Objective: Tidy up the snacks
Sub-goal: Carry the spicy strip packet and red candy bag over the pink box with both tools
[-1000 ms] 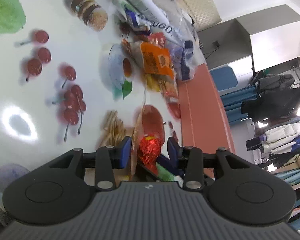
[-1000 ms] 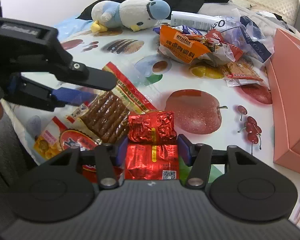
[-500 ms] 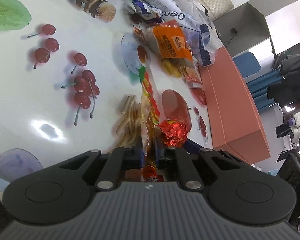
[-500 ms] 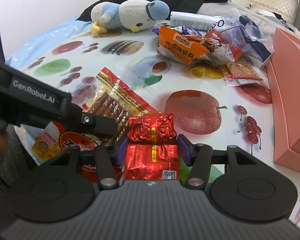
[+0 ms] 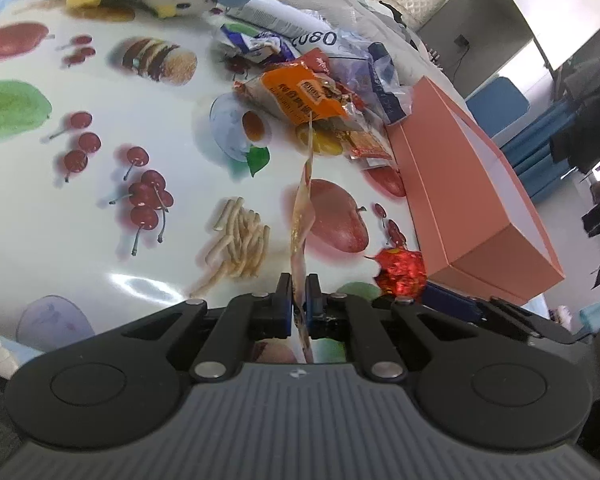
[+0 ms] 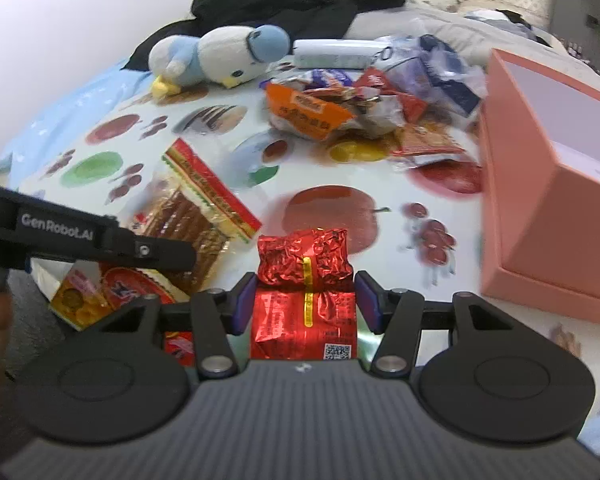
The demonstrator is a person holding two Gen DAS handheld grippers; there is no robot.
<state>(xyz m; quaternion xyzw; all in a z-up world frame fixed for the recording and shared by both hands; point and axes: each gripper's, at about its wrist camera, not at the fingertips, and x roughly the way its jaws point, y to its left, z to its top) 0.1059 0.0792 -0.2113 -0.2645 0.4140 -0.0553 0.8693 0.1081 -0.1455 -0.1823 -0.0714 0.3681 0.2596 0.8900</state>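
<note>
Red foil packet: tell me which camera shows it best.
The right wrist view: the red foil packet fills the middle, held between the right claw pads. The left wrist view catches only a crumpled corner beside the pink box.

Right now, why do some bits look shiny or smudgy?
Left wrist view: a white glare patch sits on the glossy tablecloth, and the fisheye bends the pink box. Right wrist view: the red foil packet glints, and the pink box's edge and printed cherries look motion-smeared.
</note>
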